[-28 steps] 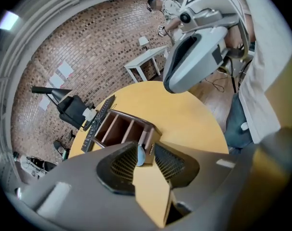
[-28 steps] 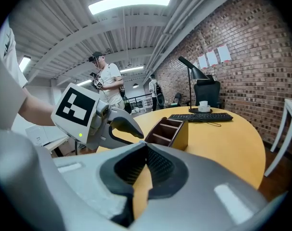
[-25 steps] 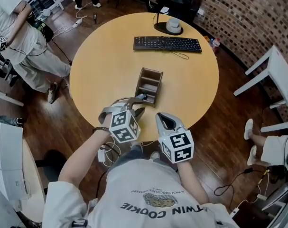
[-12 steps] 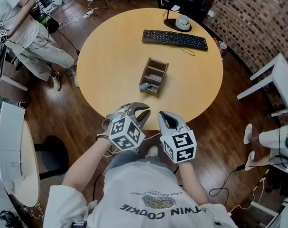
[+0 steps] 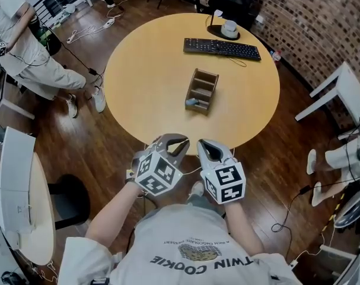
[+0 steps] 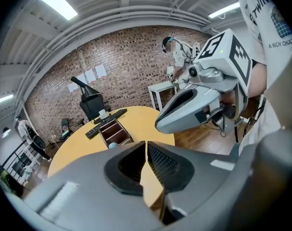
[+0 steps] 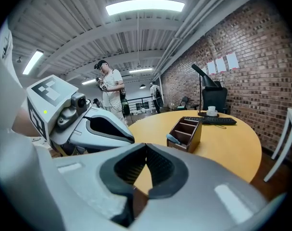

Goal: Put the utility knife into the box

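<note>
Left gripper (image 5: pixel 178 141): held off the near edge of the round table (image 5: pixel 138 70), over the wood floor (image 5: pixel 108 153), touching nothing. In its own view I read the jaws closing, tips all but met. Only table top and floor show past them, and nothing sits between the pads.

Box (image 5: pixel 202 91): brown wood, divided into compartments, standing near the middle of the table and well apart from both grippers.

Utility knife (image 5: pixel 191 101): I see its blue-grey end sticking out of the box's nearest compartment, the one towards me. The box walls hide the rest of it.

Right gripper (image 5: pixel 207 148): just beside the left one with a gap between the two, also off the table's near edge and touching nothing. Its own view shows the jaws together at the tips, with nothing in them.

Further right, at the far side of the table: black keyboard (image 5: pixel 222 48) and, just behind it, a white cup (image 5: pixel 229 27) on a dark round base
</note>
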Demonstrator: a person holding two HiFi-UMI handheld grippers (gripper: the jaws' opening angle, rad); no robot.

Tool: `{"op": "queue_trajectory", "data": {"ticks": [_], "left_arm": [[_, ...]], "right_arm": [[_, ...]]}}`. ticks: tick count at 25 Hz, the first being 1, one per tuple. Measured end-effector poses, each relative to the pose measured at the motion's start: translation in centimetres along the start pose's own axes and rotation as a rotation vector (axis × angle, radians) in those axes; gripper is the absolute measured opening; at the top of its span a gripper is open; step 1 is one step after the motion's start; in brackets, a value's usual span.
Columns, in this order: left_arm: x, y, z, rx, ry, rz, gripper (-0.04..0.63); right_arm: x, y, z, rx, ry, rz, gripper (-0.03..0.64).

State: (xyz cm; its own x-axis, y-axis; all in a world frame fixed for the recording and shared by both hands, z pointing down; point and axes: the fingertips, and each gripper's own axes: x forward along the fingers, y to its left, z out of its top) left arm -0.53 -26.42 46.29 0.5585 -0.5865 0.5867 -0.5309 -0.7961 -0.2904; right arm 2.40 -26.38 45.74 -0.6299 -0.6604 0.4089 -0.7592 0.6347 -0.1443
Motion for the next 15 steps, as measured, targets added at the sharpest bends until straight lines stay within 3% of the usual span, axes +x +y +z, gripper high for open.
{"op": "queue_trajectory", "data": {"ticks": [8, 15], "left_arm": [[-7.6, -2.5, -3.0, -0.039, -0.088, 0.038, 0.012], [-11.8, -6.5, -4.5, -0.13, -0.18, -0.009, 0.008]], "right_arm": [[-1.8, 8.4, -1.0, -0.033, -0.007, -0.038, 0.001], [-4.7, 13.4, -2.6, -0.034, -0.004, -0.097, 0.0]]}}
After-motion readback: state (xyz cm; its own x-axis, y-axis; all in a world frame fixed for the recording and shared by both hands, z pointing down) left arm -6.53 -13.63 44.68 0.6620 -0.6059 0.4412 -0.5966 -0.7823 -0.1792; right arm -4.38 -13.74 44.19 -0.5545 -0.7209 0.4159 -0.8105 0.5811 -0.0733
